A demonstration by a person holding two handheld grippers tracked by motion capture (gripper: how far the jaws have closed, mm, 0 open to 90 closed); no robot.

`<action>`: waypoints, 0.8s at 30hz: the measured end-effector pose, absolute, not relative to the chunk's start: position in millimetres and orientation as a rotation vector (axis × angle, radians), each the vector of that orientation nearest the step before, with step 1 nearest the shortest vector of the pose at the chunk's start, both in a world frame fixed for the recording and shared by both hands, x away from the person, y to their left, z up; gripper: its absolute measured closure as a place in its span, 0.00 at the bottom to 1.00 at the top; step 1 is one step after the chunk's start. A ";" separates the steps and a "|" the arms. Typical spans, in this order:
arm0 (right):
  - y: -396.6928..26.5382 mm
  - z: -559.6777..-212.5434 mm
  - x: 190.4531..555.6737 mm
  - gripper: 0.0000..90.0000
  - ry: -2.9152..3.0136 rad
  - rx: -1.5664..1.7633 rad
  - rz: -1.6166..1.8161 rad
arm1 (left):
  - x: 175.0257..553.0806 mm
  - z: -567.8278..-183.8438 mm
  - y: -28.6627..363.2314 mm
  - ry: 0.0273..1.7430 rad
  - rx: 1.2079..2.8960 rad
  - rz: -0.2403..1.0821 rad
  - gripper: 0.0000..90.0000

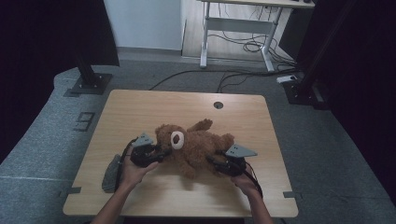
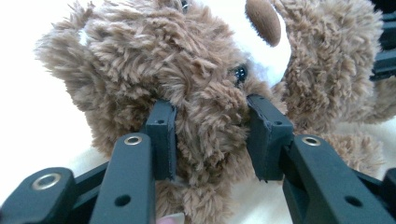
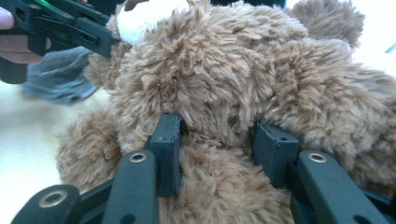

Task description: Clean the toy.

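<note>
Black jaws of the left gripper are sitting closest in the left gripper view, pinching a fold of fur on the head of the teddy bear; the pads are pressing into the plush just below its shiny black eye. From above, the left gripper is lying level, pointing sideways at the bear's head, with the person's left hand wrapping around its body and the forearm coming up from the bottom edge at a slant. Across from it, the right gripper is also lying level and pointing inward at the bear's lower body, the right hand gripping it from behind. Its jaws are likewise squeezing a tuft of brown fur between them.

The teddy bear is lying on its back near the middle of the wooden table, stretched between the two grippers. A grey cloth is lying just beside the left wrist.
</note>
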State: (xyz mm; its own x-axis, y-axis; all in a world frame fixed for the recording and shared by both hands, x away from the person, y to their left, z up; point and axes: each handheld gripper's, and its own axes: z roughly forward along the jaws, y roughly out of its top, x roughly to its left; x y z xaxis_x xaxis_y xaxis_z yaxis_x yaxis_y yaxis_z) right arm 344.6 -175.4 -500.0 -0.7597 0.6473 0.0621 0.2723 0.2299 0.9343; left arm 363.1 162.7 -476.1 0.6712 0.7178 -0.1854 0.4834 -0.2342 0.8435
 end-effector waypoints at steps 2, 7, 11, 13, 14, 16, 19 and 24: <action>-175.8 -496.8 355.0 0.63 2.149 0.854 1.529 | 374.1 -472.5 159.2 0.953 1.891 0.303 0.64; -180.4 -493.1 383.4 0.63 2.128 0.863 1.532 | 396.8 -472.2 155.5 0.978 1.870 0.274 0.64; -184.9 -496.4 400.2 0.70 2.125 0.903 1.524 | 401.5 -479.3 151.0 0.971 1.892 0.245 0.66; -184.1 -497.3 404.1 0.76 2.104 0.911 1.577 | 404.0 -484.5 145.8 0.966 1.906 0.249 0.67; -180.6 -496.7 404.0 0.75 2.106 0.910 1.561 | 405.3 -485.5 145.4 0.975 1.909 0.265 0.66; -172.7 -497.0 402.7 0.72 2.122 0.892 1.509 | 407.5 -486.1 148.8 0.995 1.894 0.242 0.65; -172.9 -497.3 401.8 0.72 2.127 0.906 1.508 | 407.7 -485.2 152.3 1.001 1.906 0.237 0.65; -174.6 -496.4 400.2 0.70 2.137 0.907 1.496 | 406.7 -483.6 154.3 1.006 1.915 0.249 0.62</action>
